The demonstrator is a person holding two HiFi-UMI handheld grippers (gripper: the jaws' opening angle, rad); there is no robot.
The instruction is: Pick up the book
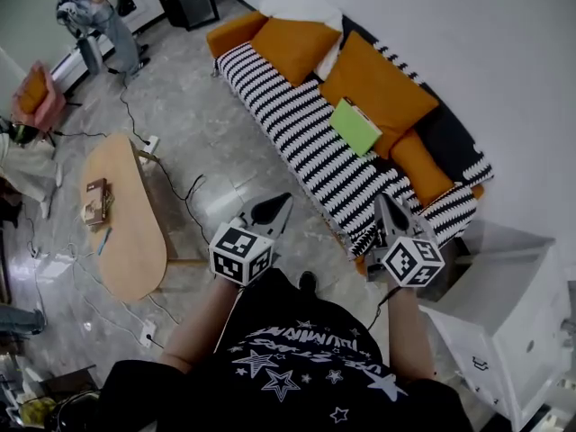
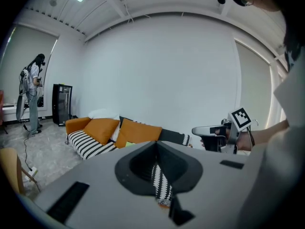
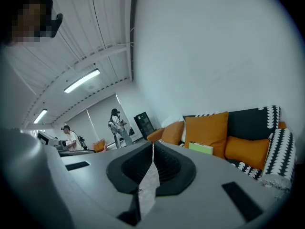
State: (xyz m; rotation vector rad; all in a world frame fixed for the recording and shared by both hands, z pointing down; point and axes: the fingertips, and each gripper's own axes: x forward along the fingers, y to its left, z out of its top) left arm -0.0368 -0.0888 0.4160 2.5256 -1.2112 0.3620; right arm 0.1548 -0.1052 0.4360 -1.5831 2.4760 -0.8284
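The book (image 1: 355, 126) is green and lies on the black-and-white striped sofa (image 1: 297, 133), leaning against an orange cushion (image 1: 378, 84). In the right gripper view the book (image 3: 200, 148) shows ahead, just right of the jaws. Both grippers are held out in front of me, well short of the sofa's front edge. My left gripper (image 1: 281, 202) (image 2: 155, 143) has its jaws together and holds nothing. My right gripper (image 1: 383, 202) (image 3: 152, 144) is shut and empty too, and it also appears at the right of the left gripper view (image 2: 209, 130).
An oval wooden coffee table (image 1: 126, 232) with small items (image 1: 94, 201) stands at the left, with cables on the floor around it. A white cabinet (image 1: 504, 331) stands at the right by the sofa's end. People stand at the far end of the room (image 1: 99, 16).
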